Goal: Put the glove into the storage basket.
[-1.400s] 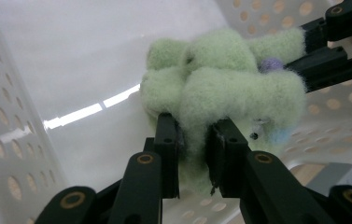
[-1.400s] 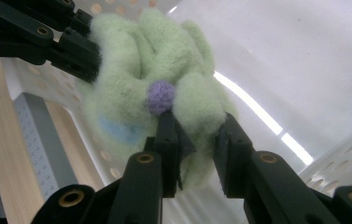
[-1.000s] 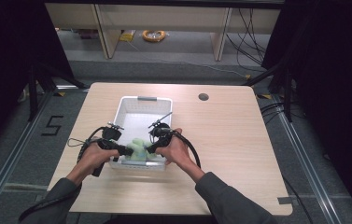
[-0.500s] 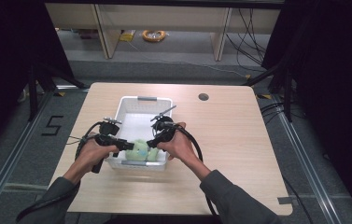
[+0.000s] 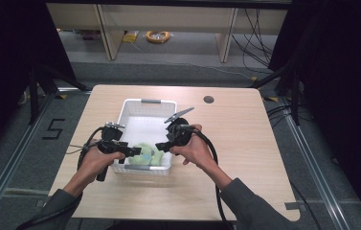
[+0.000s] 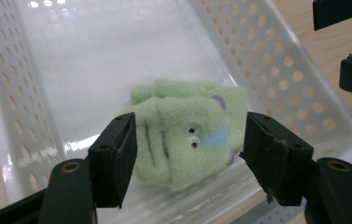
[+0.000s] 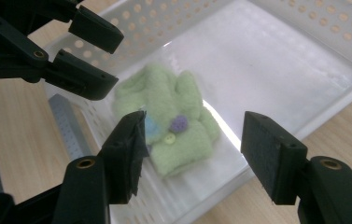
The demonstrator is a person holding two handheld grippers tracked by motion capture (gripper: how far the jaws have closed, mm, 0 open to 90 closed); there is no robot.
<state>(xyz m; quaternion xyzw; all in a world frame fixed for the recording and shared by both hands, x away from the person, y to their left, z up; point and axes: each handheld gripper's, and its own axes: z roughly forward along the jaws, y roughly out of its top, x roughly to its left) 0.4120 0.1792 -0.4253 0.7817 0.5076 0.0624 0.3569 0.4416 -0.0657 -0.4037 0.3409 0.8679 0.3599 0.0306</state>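
Wooden and pale, the table [image 5: 245,158] stands on a grey floor, with a dark round hole [image 5: 208,99] near its far edge at about one o'clock from the white perforated basket [image 5: 142,106]. That basket sits left of the table's middle, long side running away from the person.

Inside it, at the near end, lies a light green plush toy [image 5: 144,154], flat on the basket's white floor. The left gripper view shows its face side, with two small eyes, dark stitched lines and a blue patch [image 6: 218,138]. The right gripper view shows a purple dot and a yellow button [image 7: 169,138] on it.

At nine o'clock from the toy, the left gripper [image 5: 134,152] hangs over the basket's near left corner. Its jaws have just been opening and stand wide; the toy shows between them but lower down, with neither pad pressing on it.

At three o'clock from the toy, the right gripper [image 5: 161,146] hovers over the basket's right wall. Its jaws have likewise just been opening and are wide apart, the toy lying free beneath them.
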